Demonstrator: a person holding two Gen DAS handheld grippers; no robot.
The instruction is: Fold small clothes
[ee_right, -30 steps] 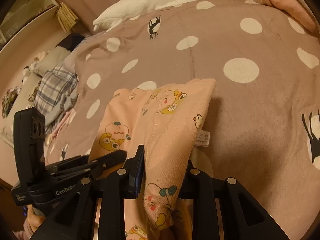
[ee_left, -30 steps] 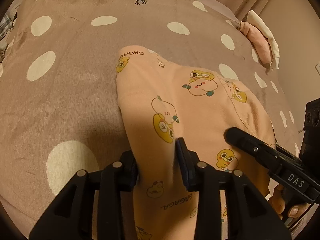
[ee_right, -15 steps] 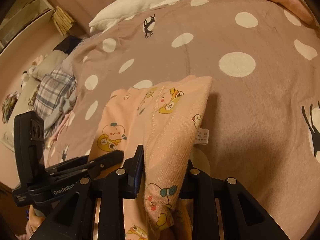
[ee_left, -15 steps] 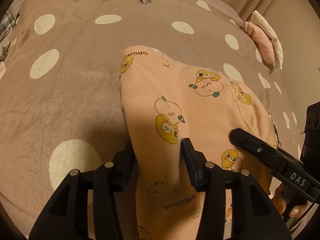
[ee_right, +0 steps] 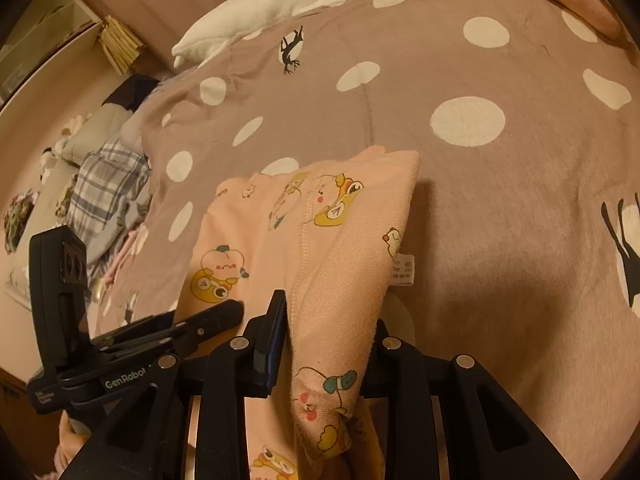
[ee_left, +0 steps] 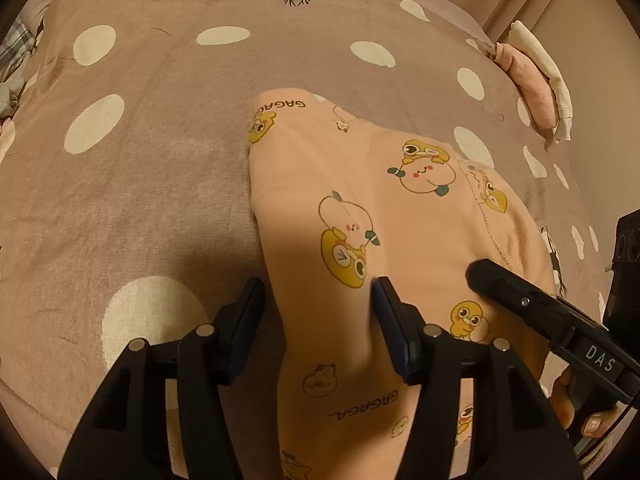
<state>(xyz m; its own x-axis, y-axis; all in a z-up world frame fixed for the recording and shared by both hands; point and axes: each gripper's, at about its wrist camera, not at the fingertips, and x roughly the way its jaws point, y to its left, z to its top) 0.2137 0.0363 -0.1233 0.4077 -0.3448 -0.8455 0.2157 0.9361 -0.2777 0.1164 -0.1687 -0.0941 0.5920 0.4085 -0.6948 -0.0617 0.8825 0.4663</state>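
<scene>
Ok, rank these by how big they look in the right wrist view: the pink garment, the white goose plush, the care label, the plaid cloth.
1. pink garment, though nearness to the camera inflates it
2. white goose plush, far off and cut by the frame edge
3. plaid cloth, fairly close in apparent size to the plush
4. care label, clearly smallest

one peach garment (ee_left: 360,208) with cartoon prints lies on one polka-dot blanket (ee_left: 160,184). two black grippers sit at the garment's near end: the left gripper (ee_left: 320,300) and the right gripper (ee_right: 330,320). one white goose plush (ee_right: 280,4) lies beyond the garment, one plaid cloth (ee_right: 104,188) to its left, one white care label (ee_right: 403,270) on its right edge.
</scene>
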